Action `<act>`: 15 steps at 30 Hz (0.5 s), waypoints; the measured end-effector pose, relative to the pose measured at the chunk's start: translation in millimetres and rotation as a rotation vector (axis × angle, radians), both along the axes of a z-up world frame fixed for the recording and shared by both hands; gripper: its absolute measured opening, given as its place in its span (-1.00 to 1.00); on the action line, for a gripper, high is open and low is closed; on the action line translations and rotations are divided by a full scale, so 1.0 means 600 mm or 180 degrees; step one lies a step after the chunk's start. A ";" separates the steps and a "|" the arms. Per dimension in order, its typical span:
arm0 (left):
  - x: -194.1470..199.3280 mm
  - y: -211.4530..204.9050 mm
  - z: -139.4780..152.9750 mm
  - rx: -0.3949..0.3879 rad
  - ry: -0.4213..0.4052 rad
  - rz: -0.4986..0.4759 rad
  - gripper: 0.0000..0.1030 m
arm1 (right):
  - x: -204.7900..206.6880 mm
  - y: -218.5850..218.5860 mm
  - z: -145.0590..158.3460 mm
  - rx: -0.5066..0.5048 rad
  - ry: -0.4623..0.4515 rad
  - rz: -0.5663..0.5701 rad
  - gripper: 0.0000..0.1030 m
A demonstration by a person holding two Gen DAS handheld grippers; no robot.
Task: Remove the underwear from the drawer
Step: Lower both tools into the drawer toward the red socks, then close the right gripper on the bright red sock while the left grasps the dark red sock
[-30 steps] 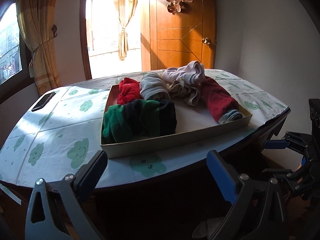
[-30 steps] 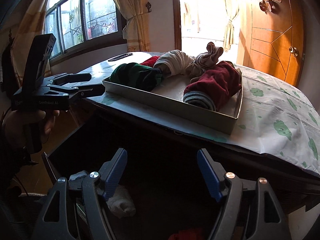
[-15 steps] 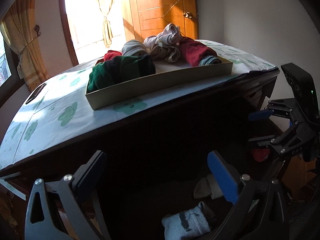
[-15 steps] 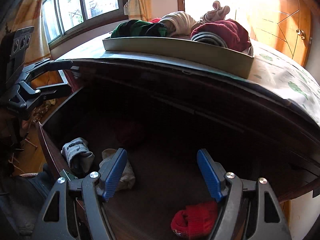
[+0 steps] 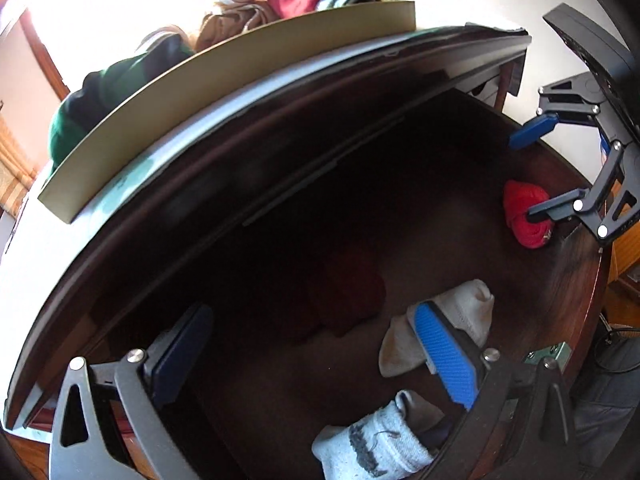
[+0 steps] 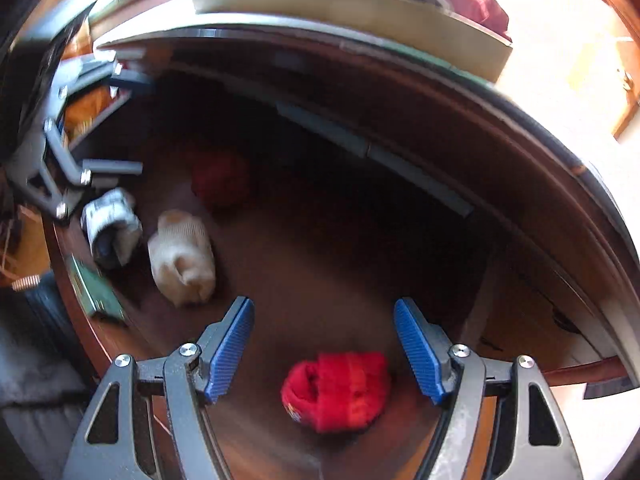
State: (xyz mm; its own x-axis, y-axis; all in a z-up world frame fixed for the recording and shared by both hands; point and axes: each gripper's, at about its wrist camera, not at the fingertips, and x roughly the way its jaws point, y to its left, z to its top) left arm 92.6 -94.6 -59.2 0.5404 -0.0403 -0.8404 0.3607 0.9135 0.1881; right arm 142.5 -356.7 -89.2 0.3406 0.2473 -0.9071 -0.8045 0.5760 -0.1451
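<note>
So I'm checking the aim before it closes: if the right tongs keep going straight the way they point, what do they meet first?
Most likely the bright red rolled cloth bundle on the dark wooden drawer floor. It lies between the open right tongs just ahead of the blue pads, though depth is hard to judge.

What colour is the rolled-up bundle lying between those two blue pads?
Bright red, clearest in the right wrist view.
</note>
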 end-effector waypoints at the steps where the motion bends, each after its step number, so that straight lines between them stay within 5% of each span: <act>1: 0.005 -0.007 -0.002 0.0051 0.0030 -0.0039 0.99 | -0.001 -0.001 -0.004 -0.0118 0.0010 0.0054 0.44; 7: 0.026 -0.050 -0.020 0.0300 0.0143 -0.0302 0.99 | -0.002 0.016 -0.033 -0.0697 0.0181 0.0393 0.14; 15: 0.065 -0.066 -0.049 0.0325 0.0327 -0.0365 0.92 | 0.008 0.033 -0.069 -0.1196 0.0467 0.0634 0.07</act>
